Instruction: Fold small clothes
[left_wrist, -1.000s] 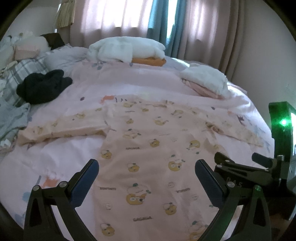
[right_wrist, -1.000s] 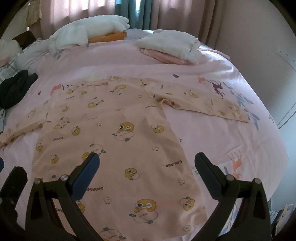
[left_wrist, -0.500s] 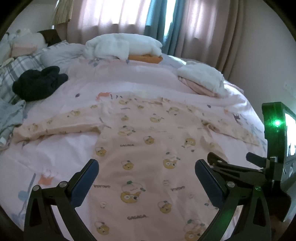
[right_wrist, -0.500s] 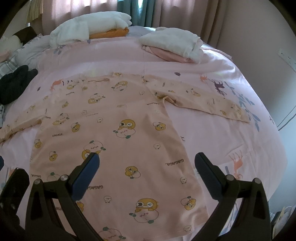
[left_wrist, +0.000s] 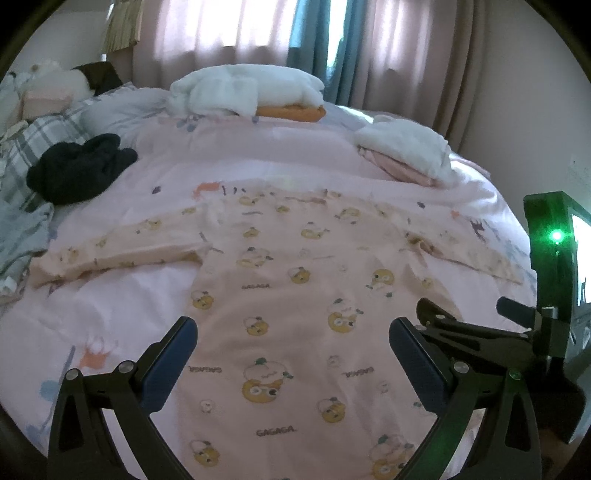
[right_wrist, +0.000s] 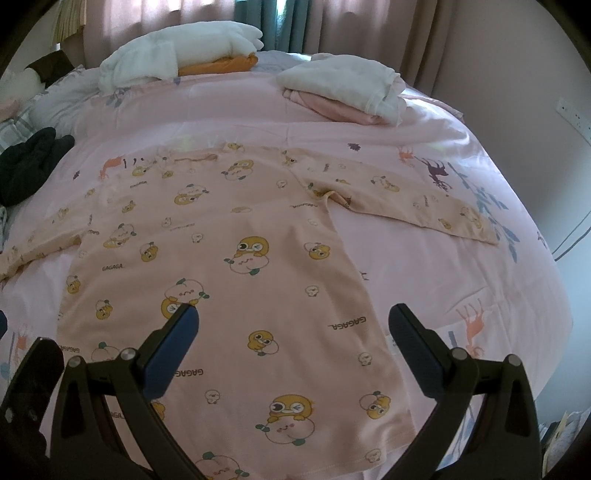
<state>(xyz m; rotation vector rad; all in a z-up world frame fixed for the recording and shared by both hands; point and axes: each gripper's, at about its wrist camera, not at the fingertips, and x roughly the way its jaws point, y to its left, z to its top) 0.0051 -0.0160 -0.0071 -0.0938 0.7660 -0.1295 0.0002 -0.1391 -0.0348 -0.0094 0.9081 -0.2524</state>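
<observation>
A pink long-sleeved child's shirt with a yellow duck print lies flat on the pink bed sheet, both sleeves spread out. It also shows in the right wrist view. My left gripper is open and empty, above the shirt's lower middle. My right gripper is open and empty, above the shirt's lower right part near the hem. The right gripper's body shows at the right edge of the left wrist view.
A folded white and pink stack lies at the back right. White clothes on an orange one lie at the back. A dark garment and plaid bedding lie at the left. The bed edge falls off at the right.
Both grippers have moved back and up a little from the shirt, so more of the bed shows. The shirt has not moved. Both jaws stay open.
</observation>
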